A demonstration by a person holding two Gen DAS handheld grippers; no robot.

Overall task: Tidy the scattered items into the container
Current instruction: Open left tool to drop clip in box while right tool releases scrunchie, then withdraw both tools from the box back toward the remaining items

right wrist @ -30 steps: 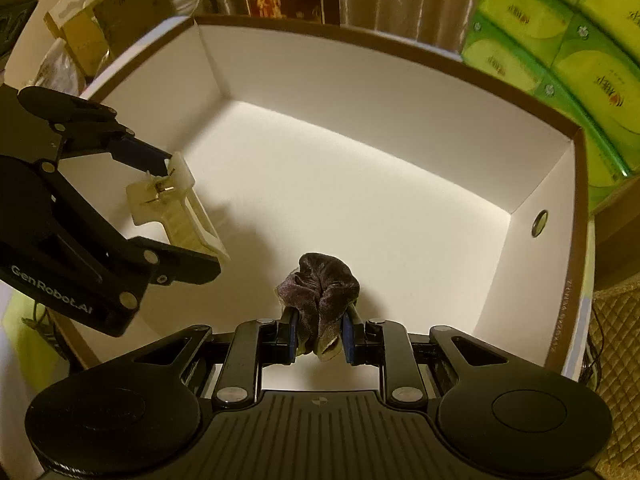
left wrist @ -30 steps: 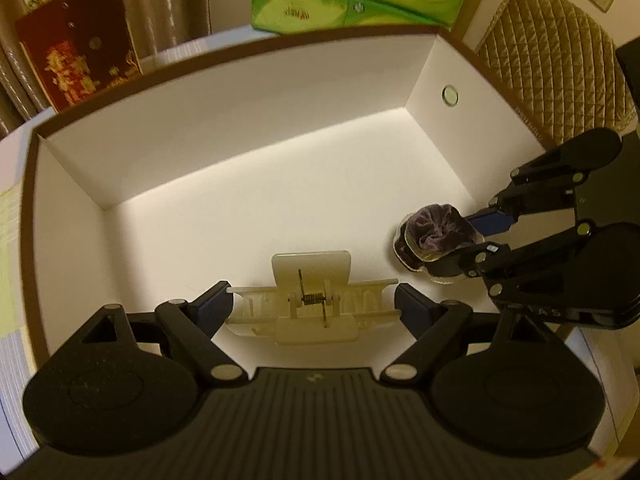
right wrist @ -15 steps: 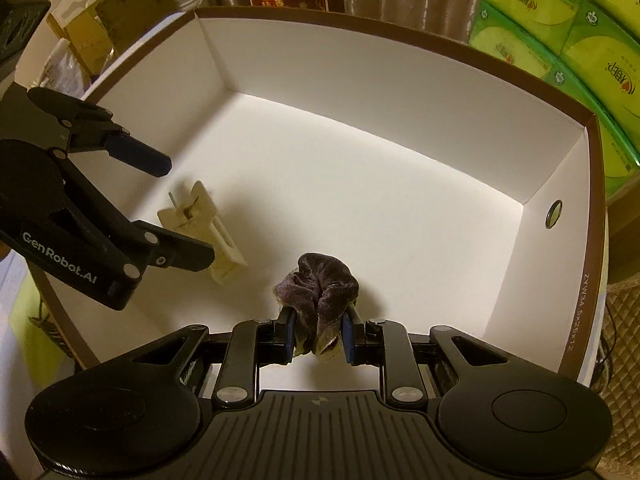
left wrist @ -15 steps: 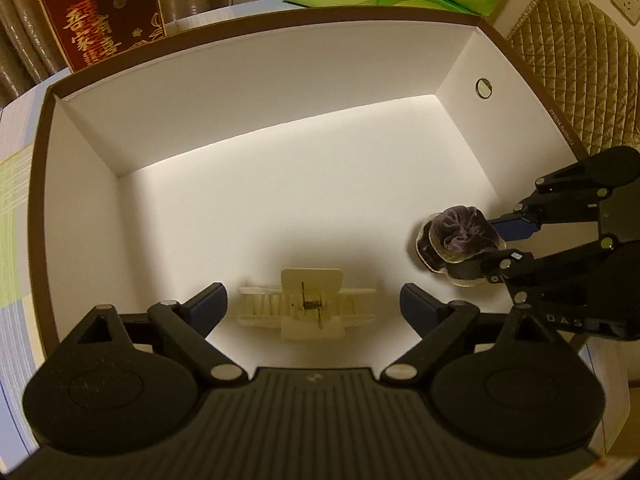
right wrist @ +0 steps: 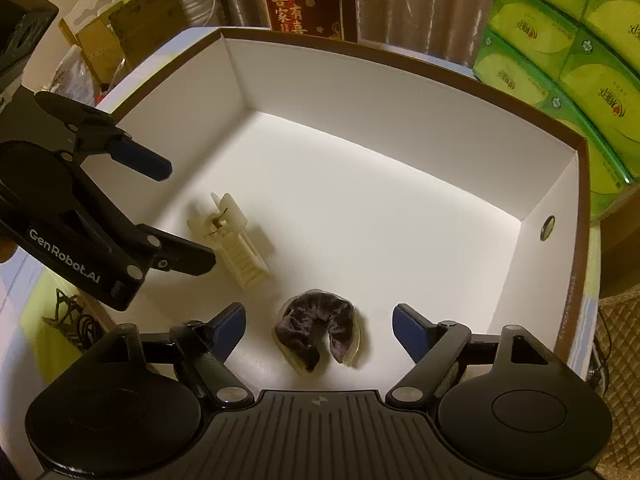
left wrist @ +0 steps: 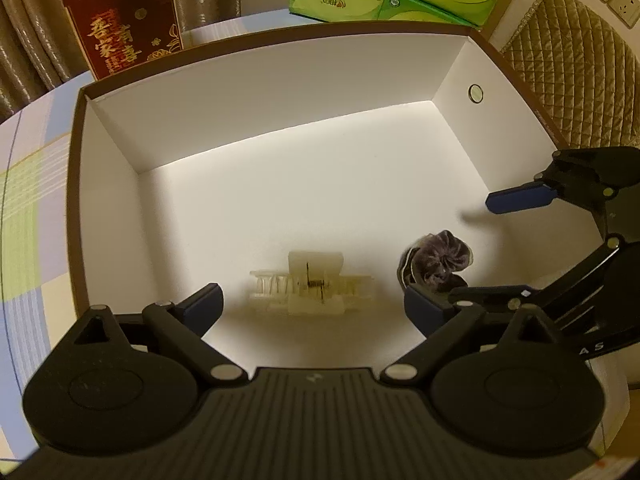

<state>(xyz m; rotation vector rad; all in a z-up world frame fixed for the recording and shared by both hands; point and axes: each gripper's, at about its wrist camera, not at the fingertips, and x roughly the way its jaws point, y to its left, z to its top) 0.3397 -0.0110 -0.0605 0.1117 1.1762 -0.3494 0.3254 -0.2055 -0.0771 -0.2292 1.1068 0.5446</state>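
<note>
R gripper (right wrist: 318,326): jaws opening, wide apart, pads off the scrunchie (right wrist: 318,330), which lies loose on the box (right wrist: 400,92) floor between them. Nothing held. L gripper (left wrist: 312,304): jaws also opening, near full spread, empty; hair clip (left wrist: 314,282) lies flat on the floor between & just ahead of the tips, not touched. Clip & scrunchie sit near each other, apart, both toward the near wall.

Progress, as I read it: two items are in the container, both let go. Whether more scattered stuff is left outside I can't tell; the table around the box is mostly cut off by the walls & gripper bodies.

Hard to make out: pale thing under the scrunchie, maybe a card or backing. Dim warm light. Near wall of the box is hidden below both grippers. Behind the box: tissue packs (right wrist: 560,48), red carton (left wrist: 120,24), both partly cropped.
</note>
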